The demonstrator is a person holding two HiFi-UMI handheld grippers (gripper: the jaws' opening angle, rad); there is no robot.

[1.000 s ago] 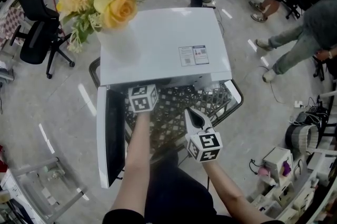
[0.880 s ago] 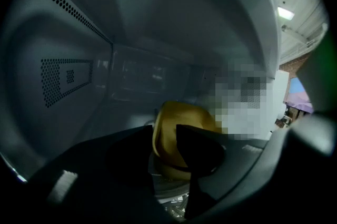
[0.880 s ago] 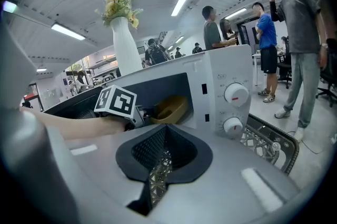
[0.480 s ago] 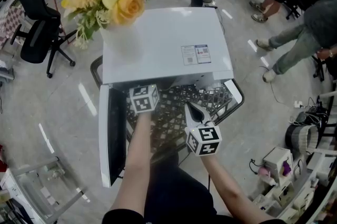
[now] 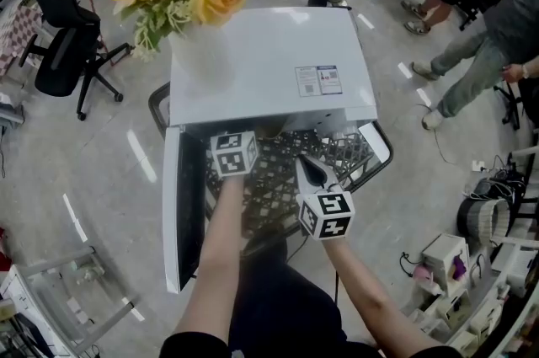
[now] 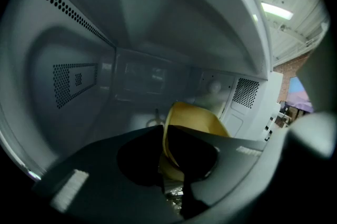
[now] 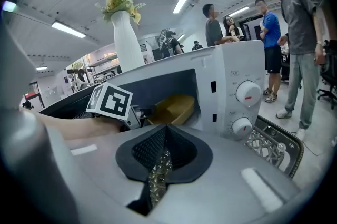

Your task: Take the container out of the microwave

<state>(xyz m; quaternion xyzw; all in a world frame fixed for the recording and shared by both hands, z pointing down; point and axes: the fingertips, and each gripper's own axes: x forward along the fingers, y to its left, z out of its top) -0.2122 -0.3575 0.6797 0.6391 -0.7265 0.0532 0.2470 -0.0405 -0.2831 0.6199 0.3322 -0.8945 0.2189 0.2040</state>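
The left tongs [image 6: 171, 165], jaws just now closing, pinch the near rim of the yellow container [image 6: 194, 122] inside the microwave [image 5: 269, 61] at their twelve o'clock, while the right tongs [image 7: 160, 159] sit shut and empty outside.

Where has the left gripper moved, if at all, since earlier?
No: the left gripper stays by the microwave's front edge. Its jaws have just been closing on the yellow container.

The microwave [image 5: 269, 70] mouth stands open between its swung door [image 5: 173, 213] and control panel [image 7: 239, 94].
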